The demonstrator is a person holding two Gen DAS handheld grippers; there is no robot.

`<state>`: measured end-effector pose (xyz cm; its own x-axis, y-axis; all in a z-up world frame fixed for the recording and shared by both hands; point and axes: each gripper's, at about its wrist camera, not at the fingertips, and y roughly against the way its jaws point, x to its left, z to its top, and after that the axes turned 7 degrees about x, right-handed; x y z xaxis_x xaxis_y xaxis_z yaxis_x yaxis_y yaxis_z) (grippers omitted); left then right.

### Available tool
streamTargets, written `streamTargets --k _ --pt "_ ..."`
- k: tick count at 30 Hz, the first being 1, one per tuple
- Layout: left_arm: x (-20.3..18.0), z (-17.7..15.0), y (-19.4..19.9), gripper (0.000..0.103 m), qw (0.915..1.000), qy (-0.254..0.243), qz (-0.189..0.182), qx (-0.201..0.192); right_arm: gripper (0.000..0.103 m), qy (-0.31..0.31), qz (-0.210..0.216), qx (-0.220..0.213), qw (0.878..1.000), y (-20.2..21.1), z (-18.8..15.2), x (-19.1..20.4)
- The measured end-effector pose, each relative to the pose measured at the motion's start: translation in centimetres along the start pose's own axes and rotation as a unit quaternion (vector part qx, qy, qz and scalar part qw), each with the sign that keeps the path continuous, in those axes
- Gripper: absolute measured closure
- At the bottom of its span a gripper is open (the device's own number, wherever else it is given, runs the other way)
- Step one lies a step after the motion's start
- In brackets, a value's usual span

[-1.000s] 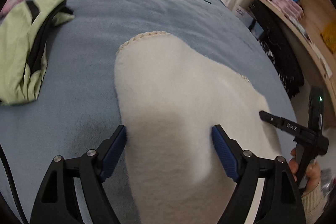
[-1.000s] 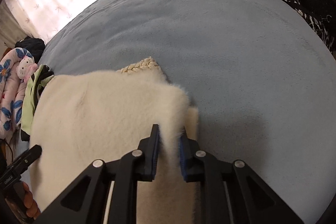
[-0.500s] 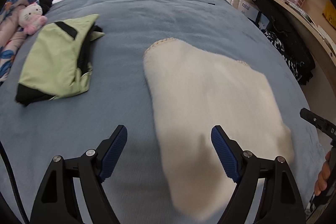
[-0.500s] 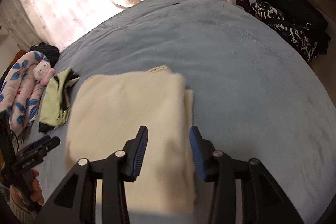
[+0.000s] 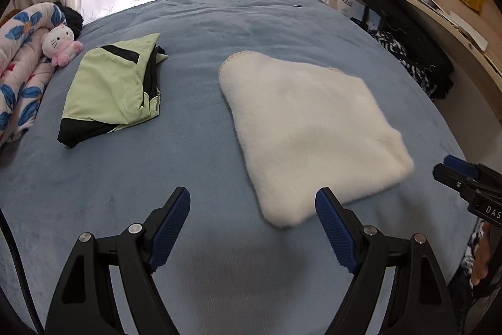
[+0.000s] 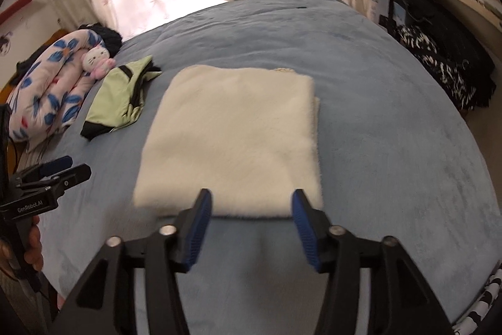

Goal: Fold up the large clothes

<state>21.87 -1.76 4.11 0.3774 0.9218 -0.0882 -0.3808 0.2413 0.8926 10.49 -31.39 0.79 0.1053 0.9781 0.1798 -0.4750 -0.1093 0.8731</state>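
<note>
On the bed, middle: cream fleece garment (image 5: 310, 127) lies folded into a flat rectangle on the blue bed cover (image 5: 125, 178).
Left gripper (image 5: 252, 211): fingers wide apart, holding nothing, poised above the near edge of the bed, just clear of the garment's near corner.
Right gripper (image 6: 249, 217): fingers apart, empty, near the garment's near edge.
Toward the left edge of the bed: green and black garment (image 5: 114, 90), folded, well apart from the cream one.
Progress: the cream fold appears complete; edges roughly aligned, one lower layer showing along the right side.
Remaining: possibly minor squaring, or a further garment; none is visible unfolded.
</note>
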Motion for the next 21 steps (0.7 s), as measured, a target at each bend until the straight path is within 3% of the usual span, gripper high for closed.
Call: streamTargets --k 4,9,21 --pt "-0.8 -0.1 1.9 0.021 0.9999 -0.012 -0.005 -0.004 0.035 0.011 0.007 -0.009 1.000 1.8 0.1 0.7" --pt "-1.3 0.5 3.2 0.021 0.9993 -0.004 -0.035 0.008 0.016 0.015 0.013 -0.018 1.000 3.7 1.0 0.7" --pt "-2.3 3.8 0.6 0.021 0.9987 0.001 -0.039 0.032 0.015 0.004 -0.003 0.013 1.000 2.9 5.7 -1.7"
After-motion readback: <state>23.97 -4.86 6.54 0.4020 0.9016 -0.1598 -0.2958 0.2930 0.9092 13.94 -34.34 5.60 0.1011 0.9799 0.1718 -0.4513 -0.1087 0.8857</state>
